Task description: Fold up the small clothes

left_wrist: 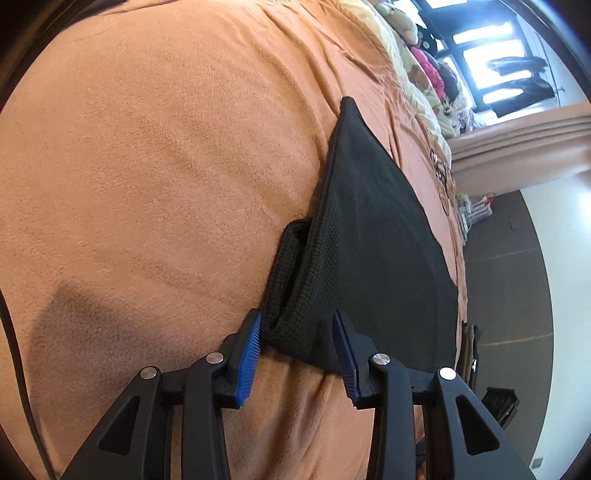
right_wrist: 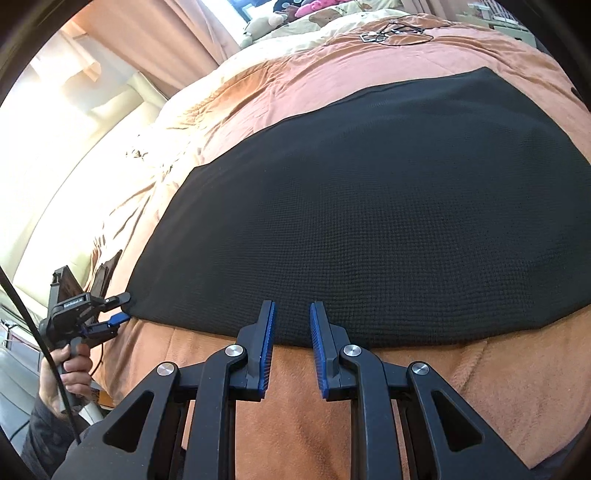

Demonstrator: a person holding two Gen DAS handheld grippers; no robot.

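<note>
**Black knit garment spread on the bed, both sets of fingers at its near edge**

I see the black knit garment (right_wrist: 369, 221) lying mostly flat on the orange blanket (left_wrist: 147, 184) that covers the bed. Its far corner runs out of my right wrist view at the right edge.

My left gripper (left_wrist: 297, 347) has its fingers (left_wrist: 249, 350) parted around a thick folded corner of the cloth. The left pad touches the fold; the right one stands just clear of it, so I read this as released, not clamping. In the right wrist view the same gripper (right_wrist: 123, 308) sits at the garment's left corner, with the hand (right_wrist: 70, 373) on its handle partly cut off by the frame.

My right gripper (right_wrist: 291, 343) hovers at the near hem, fingers narrowly apart with only cloth and blanket behind the gap, nothing pinched.

The plush toys (right_wrist: 295, 9) beyond the bed are too distorted to identify.
</note>
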